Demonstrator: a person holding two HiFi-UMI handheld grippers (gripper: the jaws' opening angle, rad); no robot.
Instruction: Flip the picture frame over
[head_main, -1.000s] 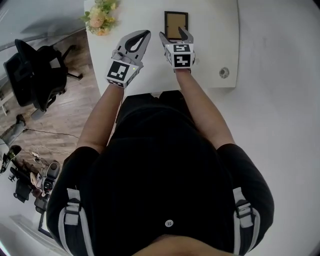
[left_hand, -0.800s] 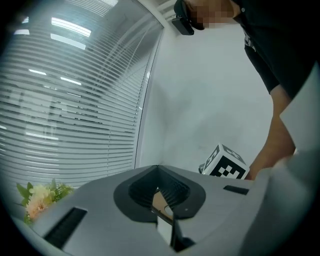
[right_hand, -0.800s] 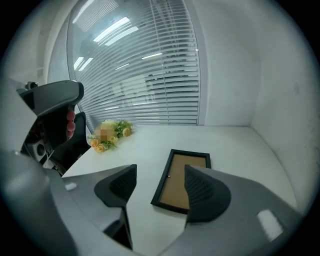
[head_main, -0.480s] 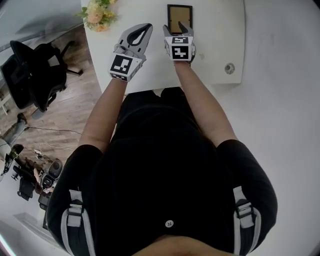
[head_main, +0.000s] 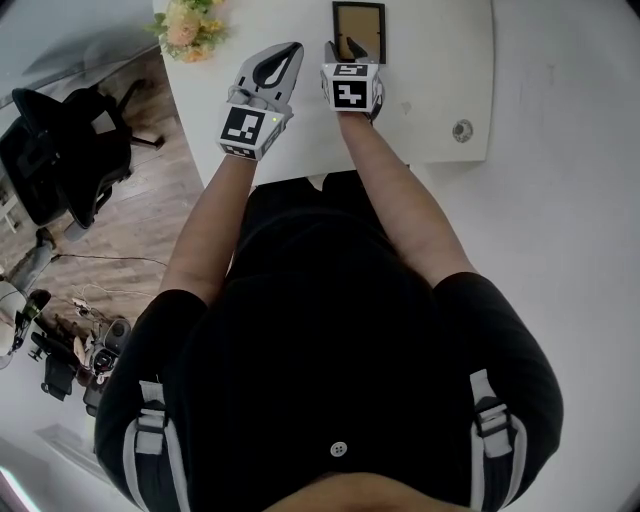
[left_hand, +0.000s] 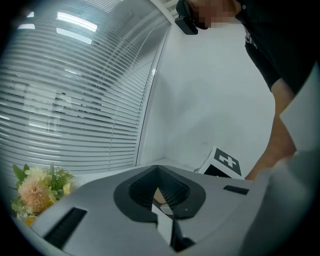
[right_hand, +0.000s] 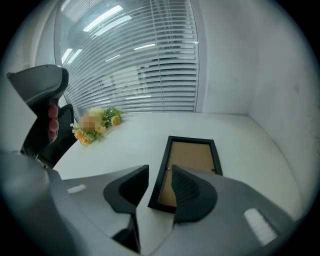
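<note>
The picture frame lies flat at the far side of the white table, black rim around a brown backing board that faces up. My right gripper points steeply down at its near left corner. In the right gripper view the frame has its left rail between the jaws of the right gripper, which are closing with a gap still showing on both sides. My left gripper hovers shut and empty to the left of the frame. Seen in its own view, the left gripper has its tips together.
A bunch of yellow and pink flowers lies at the table's far left corner. A round cable grommet sits near the right front edge. A black office chair stands on the wooden floor to the left. Window blinds rise behind the table.
Both grippers have sunk toward the table. The right gripper's jaws have narrowed and now straddle the frame's left rail. The left gripper stays shut.
</note>
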